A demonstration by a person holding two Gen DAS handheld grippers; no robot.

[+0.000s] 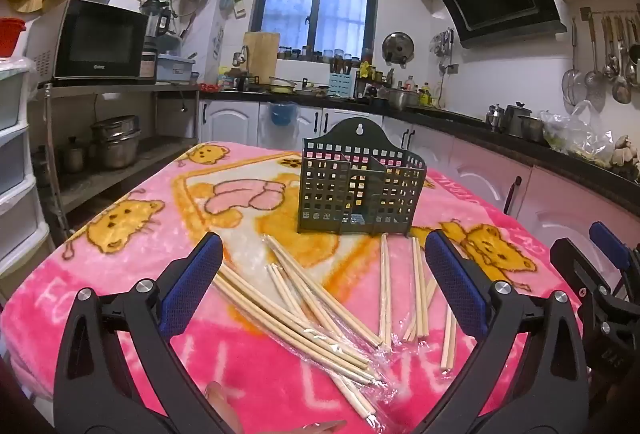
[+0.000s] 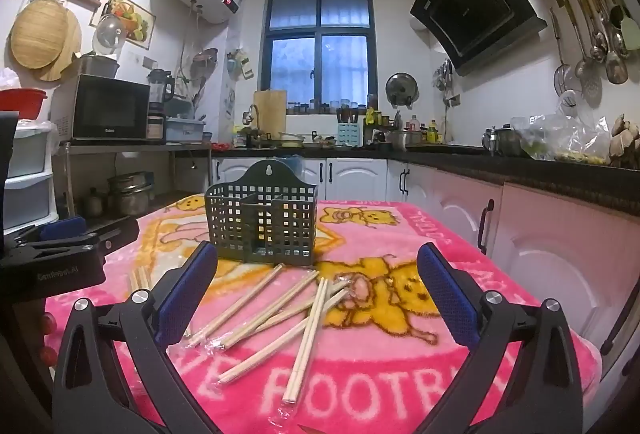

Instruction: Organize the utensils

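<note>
On the pink blanket [image 1: 120, 306] covering the table, near side, lie the chopsticks [image 1: 304, 298], scattered in loose bunches. Some still sit in a torn clear wrapper [image 1: 360, 350], others lie bare to the right. Just beyond them, further off, stands the dark green holder [image 1: 360, 186], a plastic grid box with dividers, upright, nothing in it that I can see.

My left tongs [image 1: 324, 274] are spread wide with nothing between the blue pads. My right tongs [image 2: 318, 282] are likewise spread wide and empty, hovering over the right-hand bunch; the same holder [image 2: 260, 222] sits just past the sticks in that view.

Handling guess: the sticks look like thin bamboo or wood, very light, stiff, round and smooth, so they will likely roll or twist in the pads. The blanket is soft plush, so pressing down should sink the pads and help get under a stick. I'd pinch across the shaft near the middle, crosswise to its length, so it doesn't droop or swing. Crossed sticks on the right may drag a neighbour along; take a top one first.

The wrapper is slick and crinkly and could cling to sticks or slip; better to grab the bare wood sticking out of it. The holder looks light and could tip or slide if bumped while dropping sticks in.
</note>
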